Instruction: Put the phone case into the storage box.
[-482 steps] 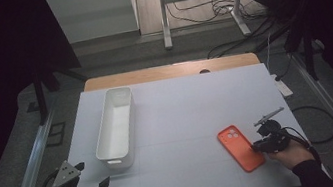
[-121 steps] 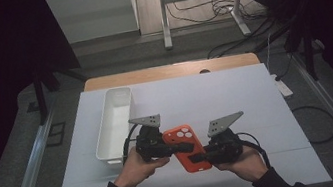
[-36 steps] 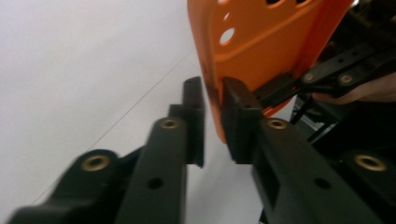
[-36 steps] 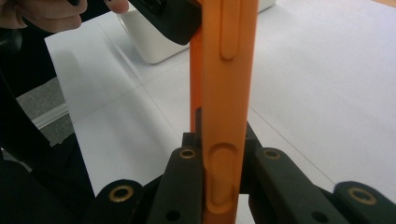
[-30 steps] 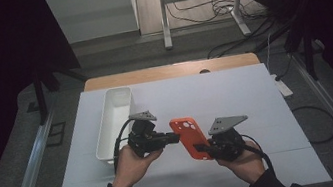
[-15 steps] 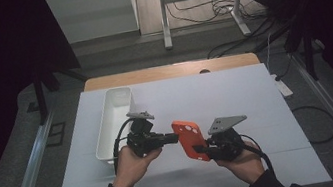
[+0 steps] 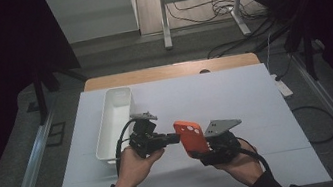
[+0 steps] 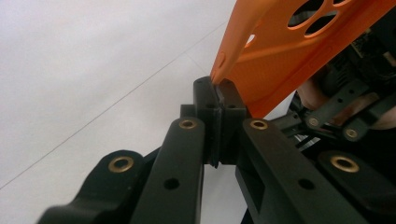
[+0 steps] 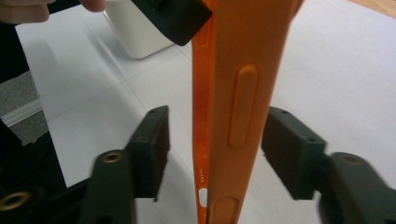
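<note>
An orange phone case is held off the white table, tipped steeply on edge, near the table's middle front. My left gripper is shut on its upper left edge; in the left gripper view the jaws pinch the case's thin rim. My right gripper sits at the case's lower end. In the right gripper view the case stands between the right gripper's spread pads, with a gap on each side, so it is open.
A long white tray lies at the left of the white table, just beyond my left hand. Its corner is seen in the right gripper view. A wooden strip runs along the far edge.
The case lay flat at the table's right front 16 s ago; both grippers brought it to the middle and tipped it upright. Over the last second it has barely moved.
</note>
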